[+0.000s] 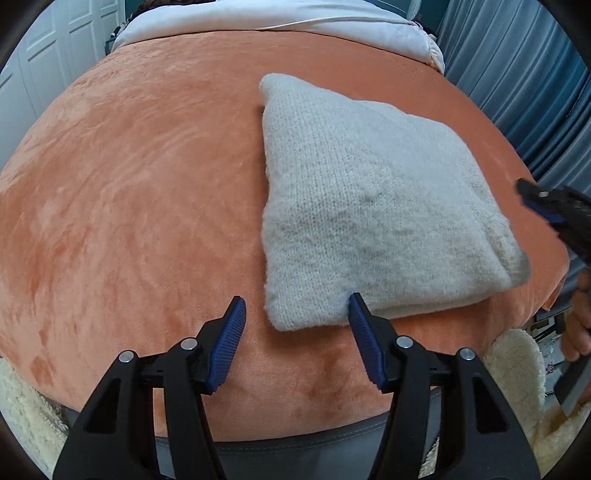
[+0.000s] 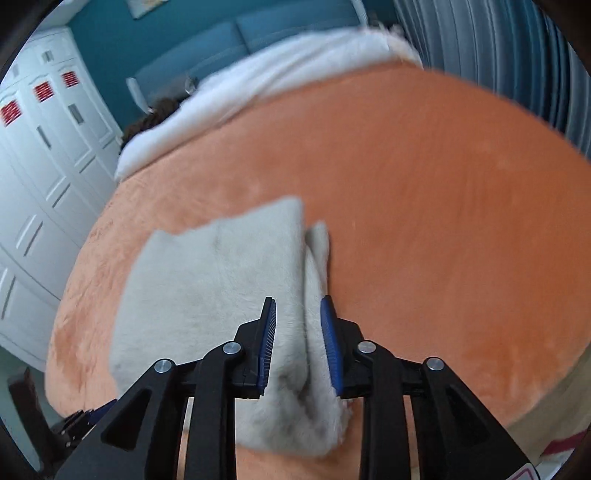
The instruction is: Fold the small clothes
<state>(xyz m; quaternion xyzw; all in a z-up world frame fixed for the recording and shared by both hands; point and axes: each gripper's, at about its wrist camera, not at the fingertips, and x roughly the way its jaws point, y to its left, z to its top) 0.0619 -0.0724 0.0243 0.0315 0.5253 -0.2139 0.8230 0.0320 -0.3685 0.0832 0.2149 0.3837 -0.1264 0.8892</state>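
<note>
A small grey-white knit garment lies folded into a rough square on the orange blanket. My left gripper is open and empty at the garment's near left corner, its right finger touching the near edge. My right gripper is open, its fingers straddling the folded right edge of the garment just above it. The right gripper also shows at the right rim of the left wrist view. The right wrist view is blurred.
The orange blanket covers a bed. White bedding lies at its far end. White wardrobe doors stand to the left, blue-grey curtains to the right. A cream fluffy rug lies by the near edge.
</note>
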